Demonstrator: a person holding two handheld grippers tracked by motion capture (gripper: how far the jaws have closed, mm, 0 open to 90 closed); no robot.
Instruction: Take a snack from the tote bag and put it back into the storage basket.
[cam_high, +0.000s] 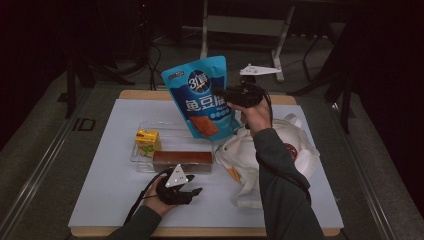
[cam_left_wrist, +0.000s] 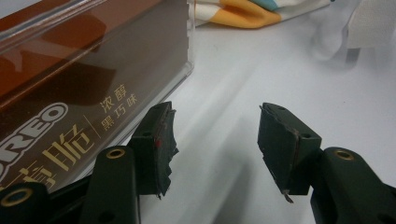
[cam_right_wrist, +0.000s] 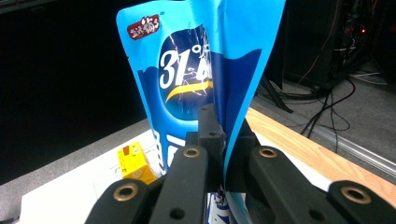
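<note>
A blue snack bag (cam_high: 202, 95) hangs upright in the air over the back of the table, and my right gripper (cam_high: 225, 95) is shut on its right edge. In the right gripper view the bag's edge (cam_right_wrist: 196, 60) is pinched between the black jaws of the right gripper (cam_right_wrist: 224, 135). My left gripper (cam_high: 192, 192) rests low near the table's front, open with nothing between its fingers. Just beyond it a brown biscuit box (cam_high: 182, 160) lies in a clear tray (cam_high: 165, 127). The left gripper view has the open left gripper (cam_left_wrist: 215, 135) beside that box (cam_left_wrist: 70, 93).
A yellow drink carton (cam_high: 147, 141) stands at the tray's left end and appears below the bag (cam_right_wrist: 134, 163). A crumpled white tote bag (cam_high: 280, 150) lies right of the tray, under my right forearm. A white mat (cam_high: 110, 190) covers the wooden table (cam_right_wrist: 299, 149).
</note>
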